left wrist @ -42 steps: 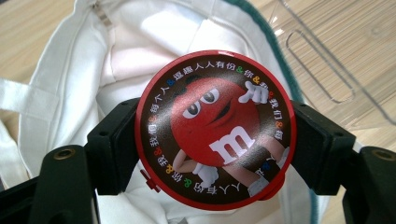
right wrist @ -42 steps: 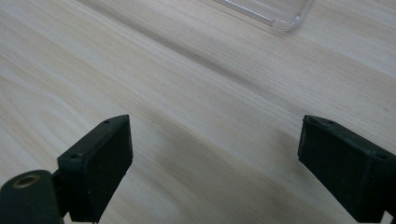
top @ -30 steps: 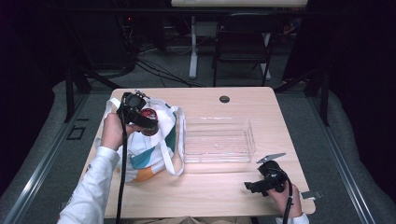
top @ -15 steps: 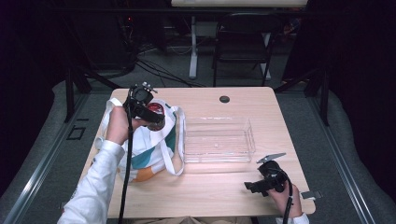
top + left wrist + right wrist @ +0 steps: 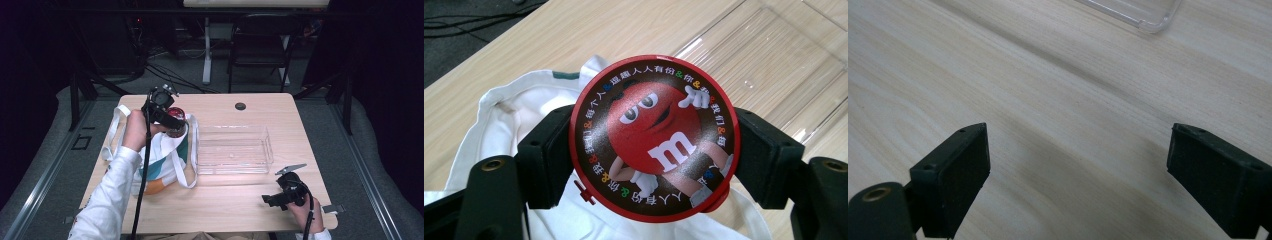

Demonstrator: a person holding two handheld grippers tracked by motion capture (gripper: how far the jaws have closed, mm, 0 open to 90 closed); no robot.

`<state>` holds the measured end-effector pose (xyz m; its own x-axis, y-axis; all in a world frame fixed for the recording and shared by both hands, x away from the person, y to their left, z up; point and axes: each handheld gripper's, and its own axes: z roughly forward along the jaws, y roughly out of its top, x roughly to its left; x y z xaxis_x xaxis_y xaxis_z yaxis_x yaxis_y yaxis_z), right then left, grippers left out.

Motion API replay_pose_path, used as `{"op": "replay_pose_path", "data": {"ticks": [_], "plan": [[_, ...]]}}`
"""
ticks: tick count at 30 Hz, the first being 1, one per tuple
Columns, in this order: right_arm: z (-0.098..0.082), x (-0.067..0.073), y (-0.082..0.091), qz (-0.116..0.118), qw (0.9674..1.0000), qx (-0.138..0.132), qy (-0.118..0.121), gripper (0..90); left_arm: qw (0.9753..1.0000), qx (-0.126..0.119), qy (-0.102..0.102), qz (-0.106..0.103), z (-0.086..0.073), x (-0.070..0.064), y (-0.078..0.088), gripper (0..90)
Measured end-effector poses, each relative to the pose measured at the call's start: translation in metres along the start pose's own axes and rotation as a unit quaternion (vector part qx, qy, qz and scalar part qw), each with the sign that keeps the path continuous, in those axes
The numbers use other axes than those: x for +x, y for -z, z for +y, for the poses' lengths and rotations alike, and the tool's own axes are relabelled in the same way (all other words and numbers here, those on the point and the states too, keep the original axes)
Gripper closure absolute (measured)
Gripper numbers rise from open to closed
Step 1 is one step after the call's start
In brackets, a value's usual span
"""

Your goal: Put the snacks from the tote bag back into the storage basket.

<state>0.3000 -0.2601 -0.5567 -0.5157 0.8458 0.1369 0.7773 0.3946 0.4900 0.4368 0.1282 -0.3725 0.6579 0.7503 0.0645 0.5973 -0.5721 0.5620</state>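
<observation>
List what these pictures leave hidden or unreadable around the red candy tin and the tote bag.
- Red tin: left gripper view shows its lid; its sides sit behind the left gripper pads, and its underside faces away.
- Tote bag: in the high view, the hand and tin cover its mouth, so its contents are hidden.
- Clear tray: right gripper view cuts off all but a corner.
- Right gripper: jaws apart, nothing between.

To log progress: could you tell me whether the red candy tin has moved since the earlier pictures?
Yes. The red candy tin, in the left gripper, moved toward the clear tray.

Round red candy tin (image 5: 655, 137), above white bag (image 5: 499, 115)
</observation>
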Motion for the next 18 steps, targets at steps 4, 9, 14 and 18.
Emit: {"op": "replay_pose_path", "data": {"ticks": [4, 9, 14, 18], "plan": [[0.000, 0.000, 0.000, -0.001, 1.0000, 0.000, 0.001, 9.7, 1.0000, 0.000, -0.005, -0.008, 0.005, -0.005, -0.002, 25.8], [0.000, 0.000, 0.000, -0.001, 1.0000, 0.000, 0.000, 9.6, 0.9998, 0.000, -0.013, -0.012, 0.011, -0.010, -0.004, 25.8], [0.000, 0.000, 0.000, -0.002, 1.0000, 0.000, 0.000, 9.7, 0.9996, 0.002, -0.019, -0.021, 0.015, -0.015, -0.008, 25.8], [0.000, 0.000, 0.000, -0.001, 1.0000, 0.000, 0.001, 9.7, 0.9995, 0.002, -0.020, -0.024, 0.019, -0.018, -0.010, 25.8]]}}
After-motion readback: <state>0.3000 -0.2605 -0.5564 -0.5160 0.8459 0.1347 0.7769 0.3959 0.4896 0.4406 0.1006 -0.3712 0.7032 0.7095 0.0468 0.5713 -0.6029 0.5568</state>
